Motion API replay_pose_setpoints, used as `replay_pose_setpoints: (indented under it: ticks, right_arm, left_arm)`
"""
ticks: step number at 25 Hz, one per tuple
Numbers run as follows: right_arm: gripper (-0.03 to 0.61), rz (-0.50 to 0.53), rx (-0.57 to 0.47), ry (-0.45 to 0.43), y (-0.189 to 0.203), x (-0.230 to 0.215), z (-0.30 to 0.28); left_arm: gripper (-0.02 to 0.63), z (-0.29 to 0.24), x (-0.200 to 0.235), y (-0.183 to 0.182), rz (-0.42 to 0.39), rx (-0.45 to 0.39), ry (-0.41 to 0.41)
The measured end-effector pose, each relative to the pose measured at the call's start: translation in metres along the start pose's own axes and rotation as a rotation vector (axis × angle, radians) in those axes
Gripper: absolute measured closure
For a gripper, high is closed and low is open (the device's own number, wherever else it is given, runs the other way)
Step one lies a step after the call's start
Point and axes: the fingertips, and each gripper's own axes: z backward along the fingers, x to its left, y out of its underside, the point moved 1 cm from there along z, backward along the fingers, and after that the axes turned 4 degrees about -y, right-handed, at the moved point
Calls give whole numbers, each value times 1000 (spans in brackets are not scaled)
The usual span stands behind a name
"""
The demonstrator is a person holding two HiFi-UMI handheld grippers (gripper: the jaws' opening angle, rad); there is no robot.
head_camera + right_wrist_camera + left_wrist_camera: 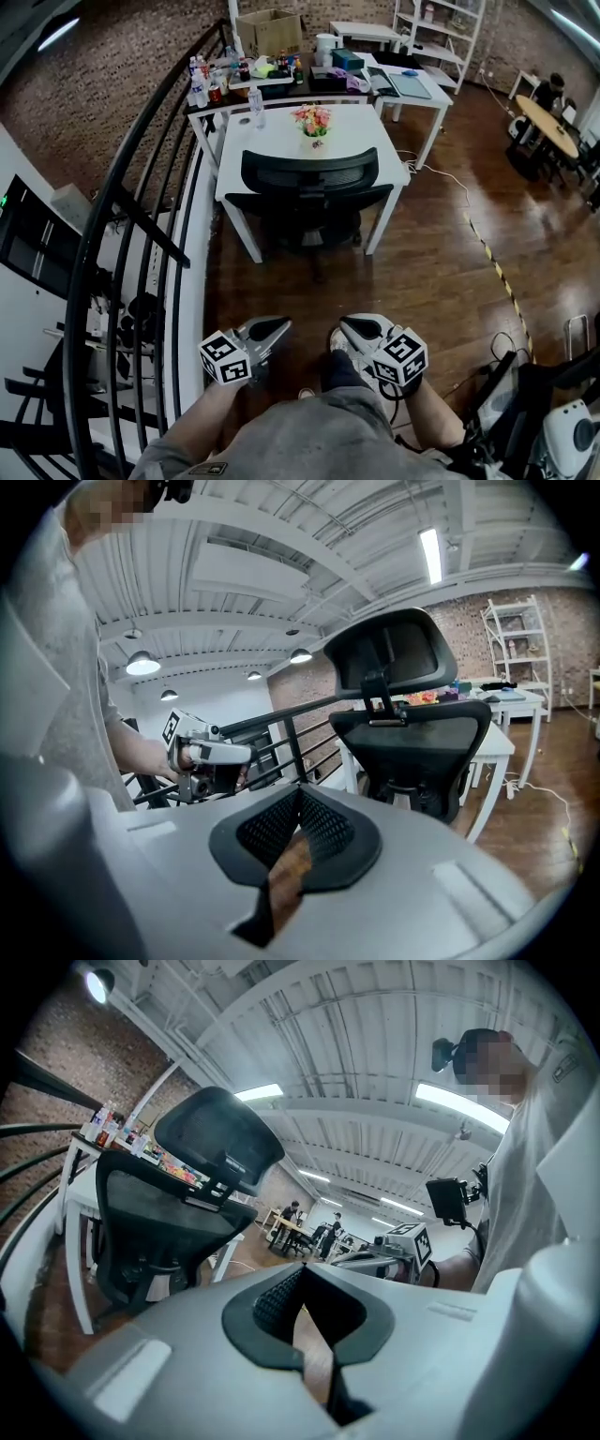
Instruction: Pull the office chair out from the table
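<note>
Left gripper point(279, 325) and right gripper point(347, 325), fingers point(274, 1299) clenched empty, point toward office chair point(309, 178).

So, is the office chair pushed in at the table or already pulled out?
Pushed in. In the head view the office chair has its backrest at the front edge of the white table, and its base sits between the table legs.

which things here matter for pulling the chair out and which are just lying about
For the job: office chair, white table it stands at, left gripper, right gripper, both shut and empty.

Lying about: flowers, water bottle, cardboard box.
</note>
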Motion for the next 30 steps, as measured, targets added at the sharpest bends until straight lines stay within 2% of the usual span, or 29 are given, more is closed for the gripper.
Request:
replay_pose_setpoints:
  ticks: [4,12,18,27,30]
  right_arm:
    - [572,39,-16,-13,-26,-48,-18]
    - [572,96,-63,-26,-107,-157,-37]
    - [572,134,-56,-53,-128,-210,-57]
    - [572,100,-65,0,-141,-240,-67]
    - [572,127,-66,36,-147,-249,-59]
  left_arm:
    - [612,-23,41,-29,-27,-26,-49]
    - [612,-80,110,-117,-91,-91,-140]
    - [612,-113,144,-141,-111,-120,-179]
    - [612,-114,186,-155,-107,-113,-180]
    - [612,-103,199,-165,-171,-82,-211]
